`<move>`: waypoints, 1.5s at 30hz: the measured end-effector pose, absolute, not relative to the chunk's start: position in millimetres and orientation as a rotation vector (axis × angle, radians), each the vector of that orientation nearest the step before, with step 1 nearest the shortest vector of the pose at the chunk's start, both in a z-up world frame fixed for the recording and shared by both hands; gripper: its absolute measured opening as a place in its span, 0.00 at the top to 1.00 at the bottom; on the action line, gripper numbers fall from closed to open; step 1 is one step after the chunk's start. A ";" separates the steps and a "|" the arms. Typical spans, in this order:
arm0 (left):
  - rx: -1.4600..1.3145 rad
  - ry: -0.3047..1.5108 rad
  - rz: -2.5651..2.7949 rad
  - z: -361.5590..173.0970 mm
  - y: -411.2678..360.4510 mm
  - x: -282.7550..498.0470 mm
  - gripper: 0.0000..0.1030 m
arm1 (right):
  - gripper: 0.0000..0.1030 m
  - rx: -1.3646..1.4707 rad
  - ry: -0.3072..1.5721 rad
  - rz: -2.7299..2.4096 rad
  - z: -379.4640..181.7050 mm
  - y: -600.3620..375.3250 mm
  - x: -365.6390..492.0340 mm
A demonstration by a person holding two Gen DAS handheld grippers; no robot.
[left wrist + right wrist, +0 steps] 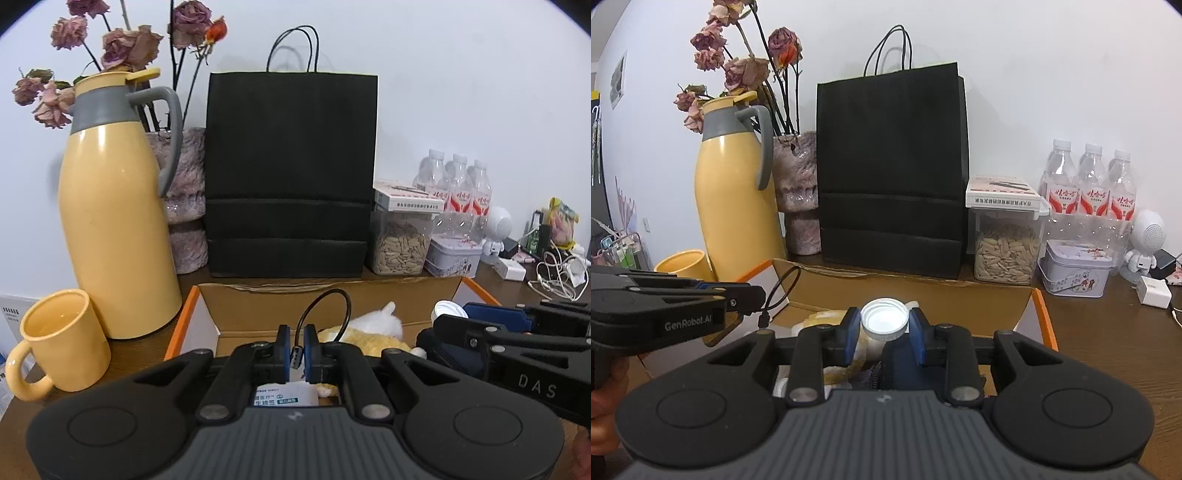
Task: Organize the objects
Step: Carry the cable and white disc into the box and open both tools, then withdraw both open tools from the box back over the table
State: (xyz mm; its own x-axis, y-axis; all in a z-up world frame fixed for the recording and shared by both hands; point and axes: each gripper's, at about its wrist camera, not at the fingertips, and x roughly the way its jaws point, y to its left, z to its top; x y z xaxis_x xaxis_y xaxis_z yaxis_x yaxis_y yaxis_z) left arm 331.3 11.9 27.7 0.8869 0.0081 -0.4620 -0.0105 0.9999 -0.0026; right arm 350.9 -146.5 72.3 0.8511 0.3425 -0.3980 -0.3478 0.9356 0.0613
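While left tongs (296,355) pinch cable (325,306), plug end blurred.

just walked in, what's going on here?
A person is sorting small items with two handheld grippers above an open cardboard box on the table. The left gripper is shut on a short black cable; the right gripper is shut on a white bottle cap. Both hover over the box, which already holds soft items.
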 end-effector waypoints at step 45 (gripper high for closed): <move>-0.010 0.390 0.098 22.8 7.7 267.5 0.02 | 0.00 -0.078 0.373 0.278 67.8 -155.0 283.0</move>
State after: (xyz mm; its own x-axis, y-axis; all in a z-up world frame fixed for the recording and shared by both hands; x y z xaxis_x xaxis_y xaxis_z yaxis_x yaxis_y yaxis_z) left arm 267.5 7.7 22.8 0.9201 0.0937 -0.3802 -0.0976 0.9952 0.0090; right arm 283.0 -155.0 67.8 0.8937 0.2539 -0.3700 -0.2825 0.9590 -0.0242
